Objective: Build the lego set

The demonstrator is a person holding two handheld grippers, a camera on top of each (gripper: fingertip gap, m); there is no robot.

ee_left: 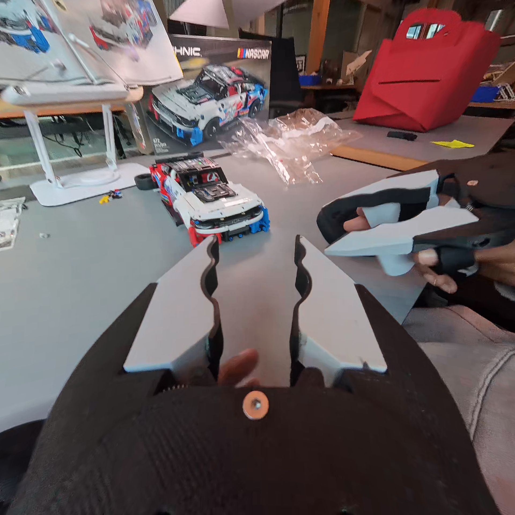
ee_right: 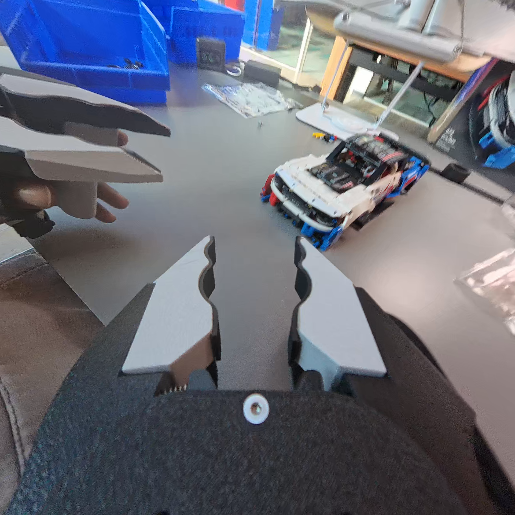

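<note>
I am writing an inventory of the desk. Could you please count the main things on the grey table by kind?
Lego car: 1
Loose black tyre: 1
Set box: 1
Red bag: 1
White stand: 1
Clear plastic bags: 2 ()
Small heap of loose pieces: 1
Total: 8

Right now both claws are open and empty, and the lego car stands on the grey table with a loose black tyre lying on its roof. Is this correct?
Not quite. The loose black tyre lies on the grey table behind the lego car, not on its roof, as the left wrist view shows. The left claw and right claw are indeed open and empty.
</note>
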